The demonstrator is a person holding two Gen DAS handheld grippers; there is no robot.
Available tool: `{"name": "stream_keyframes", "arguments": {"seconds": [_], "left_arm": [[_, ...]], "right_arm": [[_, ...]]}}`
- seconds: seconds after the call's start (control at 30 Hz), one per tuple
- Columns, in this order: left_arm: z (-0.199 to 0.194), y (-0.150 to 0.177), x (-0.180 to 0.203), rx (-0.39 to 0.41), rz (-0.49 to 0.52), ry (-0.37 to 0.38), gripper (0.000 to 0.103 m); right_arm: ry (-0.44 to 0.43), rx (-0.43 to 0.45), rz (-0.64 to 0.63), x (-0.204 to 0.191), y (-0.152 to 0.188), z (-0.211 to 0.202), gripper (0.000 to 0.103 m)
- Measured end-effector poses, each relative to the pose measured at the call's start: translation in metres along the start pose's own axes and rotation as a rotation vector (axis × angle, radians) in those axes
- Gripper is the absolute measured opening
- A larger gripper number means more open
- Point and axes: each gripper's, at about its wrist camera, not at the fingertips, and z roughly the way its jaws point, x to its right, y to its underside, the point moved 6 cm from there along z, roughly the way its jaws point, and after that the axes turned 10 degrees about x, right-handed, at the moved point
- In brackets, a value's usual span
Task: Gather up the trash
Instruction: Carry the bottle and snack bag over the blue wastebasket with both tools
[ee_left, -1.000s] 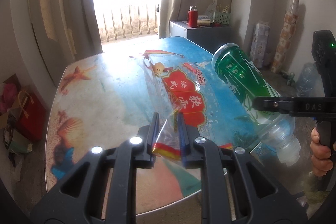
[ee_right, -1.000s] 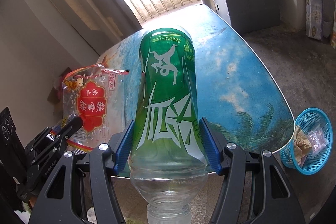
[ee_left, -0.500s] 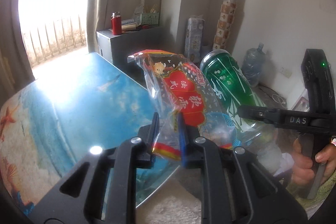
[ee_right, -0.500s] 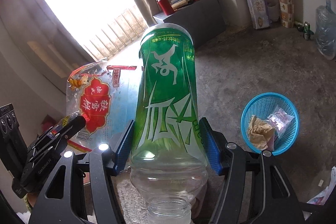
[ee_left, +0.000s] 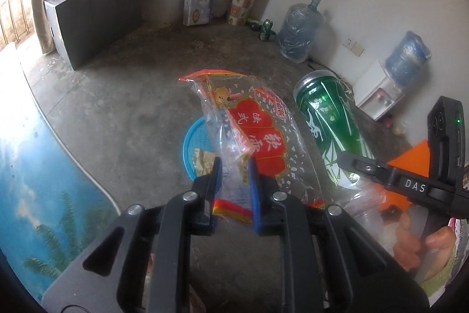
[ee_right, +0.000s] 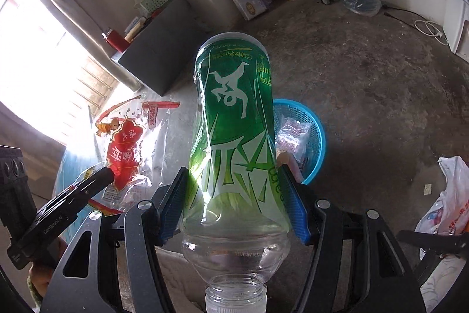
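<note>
The right gripper [ee_right: 237,204] clamps a clear plastic bottle with a green label [ee_right: 234,143] by its lower body, long axis running away from the camera, base far and uncapped neck near, over the round blue plastic basket [ee_right: 316,134] on the grey concrete floor [ee_right: 381,107]. The left gripper [ee_left: 233,181], jaws pressed together, pinches the bottom edge of a clear snack wrapper with a red panel [ee_left: 258,137], which stands up over that basket [ee_left: 187,143]. The blue printed table's edge [ee_left: 73,154] curves at the left, with bare floor beyond.

Both grippers pointing steeply downward, each gripping.
Left gripper [ee_left: 233,175] is clamping a snack wrapper [ee_left: 258,143]; right gripper [ee_right: 234,201] is clamping a green-labelled bottle [ee_right: 234,137].
</note>
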Motion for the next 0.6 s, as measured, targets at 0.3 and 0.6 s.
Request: {"name": "stream_keyframes", "arguments": {"seconds": [0.3,0.6], "left_arm": [[0.14,0.028,-0.014,-0.203,-0.009,-0.023,0.016],[0.236,0.054,-0.042,-0.25,-0.05,-0.023,0.065]], "right_arm": [[0.086,-0.096,0.108,0.057,0.023,0.063,0.06],[0.133,-0.167,0.122,0.077,0.035,0.109,0.06]]}}
